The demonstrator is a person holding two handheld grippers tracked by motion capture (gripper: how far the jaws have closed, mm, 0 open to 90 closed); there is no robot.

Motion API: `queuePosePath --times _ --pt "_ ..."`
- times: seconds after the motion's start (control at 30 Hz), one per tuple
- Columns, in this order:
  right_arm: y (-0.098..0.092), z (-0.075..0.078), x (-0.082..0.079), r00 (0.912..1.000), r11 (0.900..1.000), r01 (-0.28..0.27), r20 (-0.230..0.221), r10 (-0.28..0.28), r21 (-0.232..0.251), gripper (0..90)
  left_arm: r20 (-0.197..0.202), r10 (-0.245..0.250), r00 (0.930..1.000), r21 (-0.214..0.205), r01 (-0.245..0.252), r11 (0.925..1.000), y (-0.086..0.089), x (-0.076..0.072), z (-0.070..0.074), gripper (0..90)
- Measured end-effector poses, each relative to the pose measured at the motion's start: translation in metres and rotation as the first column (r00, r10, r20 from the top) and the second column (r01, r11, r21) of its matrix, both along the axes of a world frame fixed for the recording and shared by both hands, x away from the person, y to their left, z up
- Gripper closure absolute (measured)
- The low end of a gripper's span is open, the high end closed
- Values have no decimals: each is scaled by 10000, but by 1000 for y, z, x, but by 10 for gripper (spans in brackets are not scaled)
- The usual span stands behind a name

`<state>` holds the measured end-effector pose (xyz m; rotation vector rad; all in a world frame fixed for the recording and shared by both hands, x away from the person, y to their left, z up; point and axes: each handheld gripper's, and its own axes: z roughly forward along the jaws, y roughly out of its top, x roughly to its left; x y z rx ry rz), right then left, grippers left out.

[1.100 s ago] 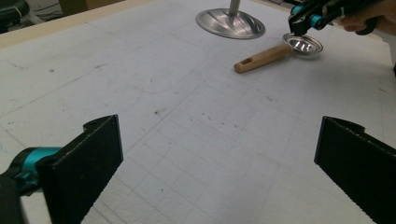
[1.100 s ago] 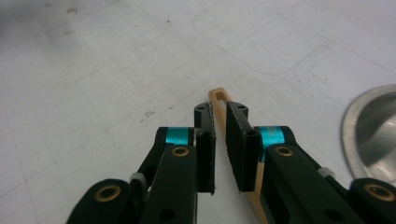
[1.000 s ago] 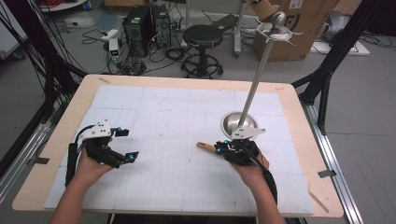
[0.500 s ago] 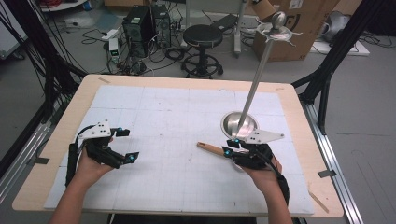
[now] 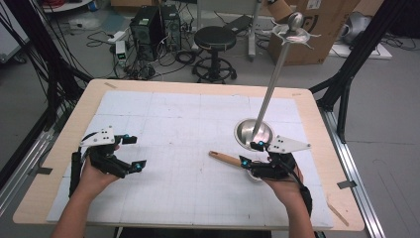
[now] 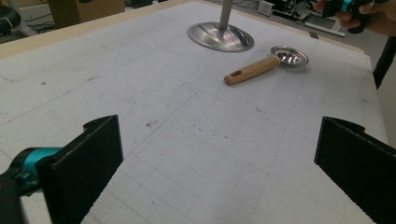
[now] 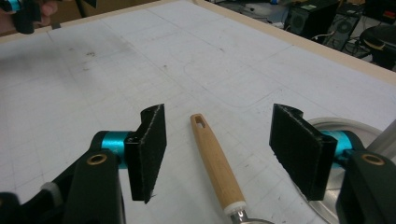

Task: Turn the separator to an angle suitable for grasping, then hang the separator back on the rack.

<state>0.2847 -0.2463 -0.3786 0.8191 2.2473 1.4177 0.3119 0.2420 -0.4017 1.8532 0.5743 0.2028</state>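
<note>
Ladle (image 7: 217, 161) lying near surface's (image 5: 173, 114) right edge, between just-opened right gripper (image 7: 217, 154) jaws, untouched; left gripper (image 6: 217, 172) open, empty, near left edge.

No legible text, label, brand or number on anything in these views.

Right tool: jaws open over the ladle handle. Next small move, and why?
Probably lift and back the right tool away. Its jaws have just been opening and stand apart on either side of the ladle handle, touching neither side. The ladle lies flat on the table beside the stand, so it looks released.
</note>
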Motion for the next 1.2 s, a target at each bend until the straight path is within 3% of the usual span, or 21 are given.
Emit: queuePosePath --times 0.43,1.2 --pt "5 -4 5 9992 9993 306 -244 -311 -206 235 24 -134 9999 -149 135 9998 1 -1 2 16" --pt "9 -8 9 9967 9980 451 -658 -480 -452 216 55 -65 10000 25 65 10000 0 -1 1 16"
